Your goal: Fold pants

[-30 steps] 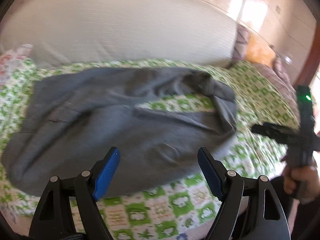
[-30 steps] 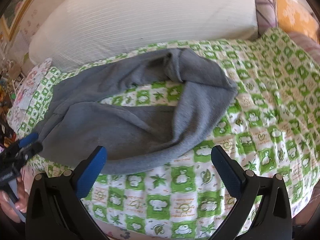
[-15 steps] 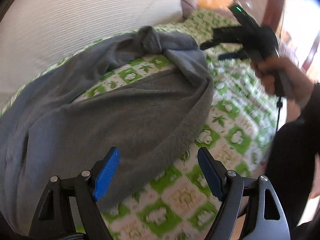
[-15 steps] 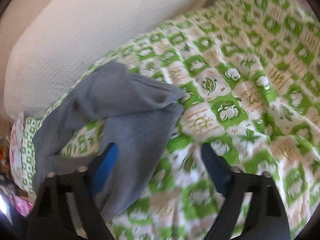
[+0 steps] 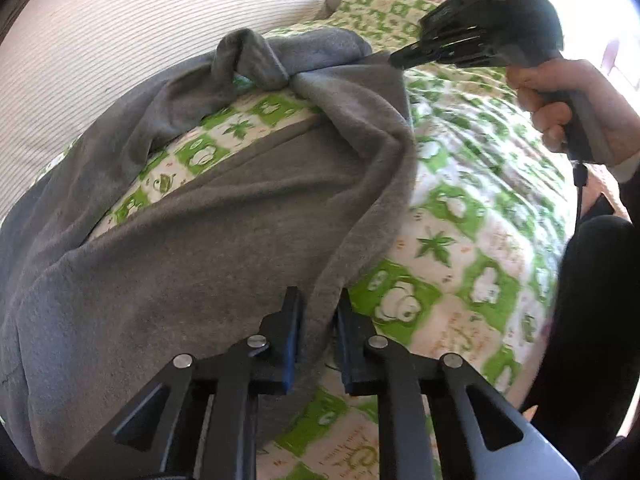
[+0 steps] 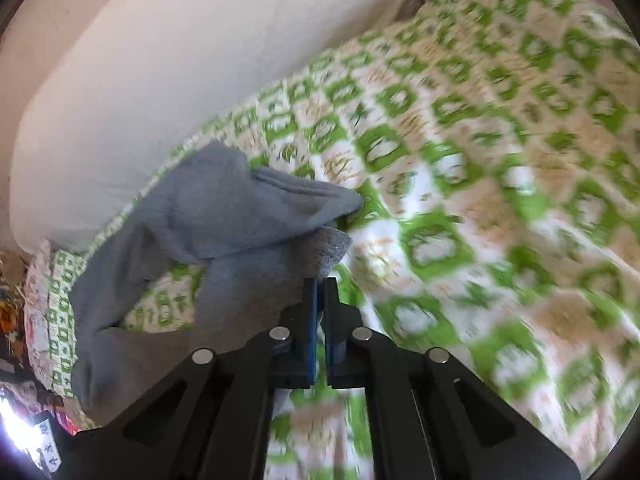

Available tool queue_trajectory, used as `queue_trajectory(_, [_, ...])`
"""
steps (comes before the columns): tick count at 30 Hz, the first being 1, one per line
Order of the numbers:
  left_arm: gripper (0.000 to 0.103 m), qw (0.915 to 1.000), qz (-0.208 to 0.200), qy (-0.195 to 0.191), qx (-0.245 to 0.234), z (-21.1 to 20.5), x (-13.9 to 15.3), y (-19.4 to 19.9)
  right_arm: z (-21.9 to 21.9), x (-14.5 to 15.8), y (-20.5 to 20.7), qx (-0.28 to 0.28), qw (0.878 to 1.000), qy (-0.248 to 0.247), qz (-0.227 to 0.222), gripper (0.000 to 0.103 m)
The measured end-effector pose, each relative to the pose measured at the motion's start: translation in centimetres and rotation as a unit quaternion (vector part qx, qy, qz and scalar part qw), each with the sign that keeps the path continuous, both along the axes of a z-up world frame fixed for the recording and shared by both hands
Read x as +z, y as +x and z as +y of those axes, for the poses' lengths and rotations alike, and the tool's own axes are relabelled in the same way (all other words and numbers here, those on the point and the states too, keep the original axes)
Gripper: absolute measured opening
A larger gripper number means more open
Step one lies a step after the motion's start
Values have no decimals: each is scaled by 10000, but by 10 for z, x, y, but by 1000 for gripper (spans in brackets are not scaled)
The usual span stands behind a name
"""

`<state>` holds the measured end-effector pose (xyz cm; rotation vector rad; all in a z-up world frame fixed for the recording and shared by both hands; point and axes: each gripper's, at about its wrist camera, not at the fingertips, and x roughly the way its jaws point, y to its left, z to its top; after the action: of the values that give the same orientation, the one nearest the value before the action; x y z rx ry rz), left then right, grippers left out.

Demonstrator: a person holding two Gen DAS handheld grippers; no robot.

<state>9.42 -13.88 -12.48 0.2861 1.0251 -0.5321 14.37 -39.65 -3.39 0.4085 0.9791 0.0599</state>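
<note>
Left gripper (image 5: 316,344), at the bottom centre of its own view, has its blue-padded jaws pinched on the near edge of the grey pants (image 5: 208,248). That hem runs up between the two jaws and curves away toward the upper right of the frame. From the clamp the cloth spreads over the left and centre of the picture, with a wedge of green-and-white quilt (image 5: 460,220) showing between its two layers. A bunched knot of fabric sits at the upper centre.

Right gripper (image 5: 404,56) enters that view from the upper right, held in a hand (image 5: 560,108), with its tip touching the far corner of the pants.

In the right wrist view, which is blurred, the right gripper (image 6: 320,320) sits at the bottom centre with its jaws almost together. A corner of the pants (image 6: 240,232) lies at and just above the tips; whether cloth is actually caught between them cannot be told. The pants trail off to the lower left over the quilt (image 6: 480,160). A white cushion (image 6: 180,60) fills the upper left.
</note>
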Motion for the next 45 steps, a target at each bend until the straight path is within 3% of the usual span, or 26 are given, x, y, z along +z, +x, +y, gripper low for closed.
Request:
queue_trajectory(7, [10, 9986, 59, -492, -163, 8, 24, -13, -42, 36, -86, -691, 9973, -17, -255, 3])
queue_trajectory(10, [9, 9967, 200, -746, -255, 8, 25, -13, -57, 27, -107, -930, 9956, 71, -41, 3])
queue_trajectory(12, [9, 9969, 267, -684, -296, -6, 12, -14, -64, 17, -114, -1022, 9945, 64, 223, 3])
queue_trajectory(14, [12, 9965, 516, -583, -299, -9, -2, -11, -63, -1, -110, -1094, 9910, 9, 767, 5])
queue_trajectory(15, [13, 9966, 529, -570, -285, -8, -3, -12, -66, -7, -108, -1197, 9883, 11, 951, 9])
queue_trajectory(17, [31, 9959, 523, -654, -343, -7, 4, -17, -69, -12, -108, -1383, 9829, -27, 1220, 18])
queue_trajectory(18, [51, 9954, 526, -703, -371, -5, 10, -19, -69, -11, -111, -1427, 9823, -25, 1213, 30])
queue_trajectory(19, [59, 9958, 443, -720, -365, -2, 15, -21, -70, -7, -113, -1489, 9826, -32, 1106, 39])
queue_trajectory(20, [59, 9963, 301, -715, -376, 1, 23, -23, -70, 1, -115, -1558, 9836, -84, 908, 54])
queue_trajectory(21, [59, 9964, 237, -708, -408, 3, 28, -23, -69, 9, -117, -1587, 9844, -139, 745, 61])
queue_trajectory(22, [59, 9964, 192, -711, -426, 5, 33, -22, -68, 16, -117, -1573, 9858, -173, 560, 62])
queue_trajectory(25, [59, 9966, 91, -724, -385, 16, 42, -11, -59, 33, -109, -1258, 9918, -99, 185, 62])
queue_trajectory(31, [59, 9982, -46, -568, -169, 35, 55, 27, -28, 47, -63, -551, 9982, -193, -140, 62])
queue_trajectory(38, [59, 9984, -87, -545, -79, 38, 59, 67, -3, 48, -33, 120, 9982, -467, -359, 62])
queue_trajectory(45, [59, 9985, -180, -359, -382, 30, 70, 111, -2, 40, -2, 712, 9946, -553, -511, 62])
